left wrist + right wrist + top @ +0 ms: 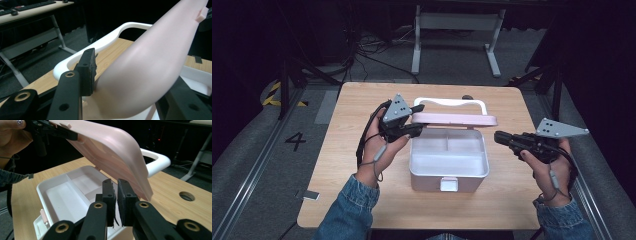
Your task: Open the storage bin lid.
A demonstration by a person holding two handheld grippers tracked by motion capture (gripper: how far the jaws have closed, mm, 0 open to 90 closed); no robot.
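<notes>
Wooden table point(362, 200), one pink box point(448, 170), three compartments, left tongs point(414, 120) gripping its lid point(454, 120), right tongs point(499, 137) nearly closed, empty.

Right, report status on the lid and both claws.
Left claw clamped on pink plastic lid, held raised. Right claw nearly shut, empty, beside white compartmented box. Box interior bare, nothing blocking.
</notes>
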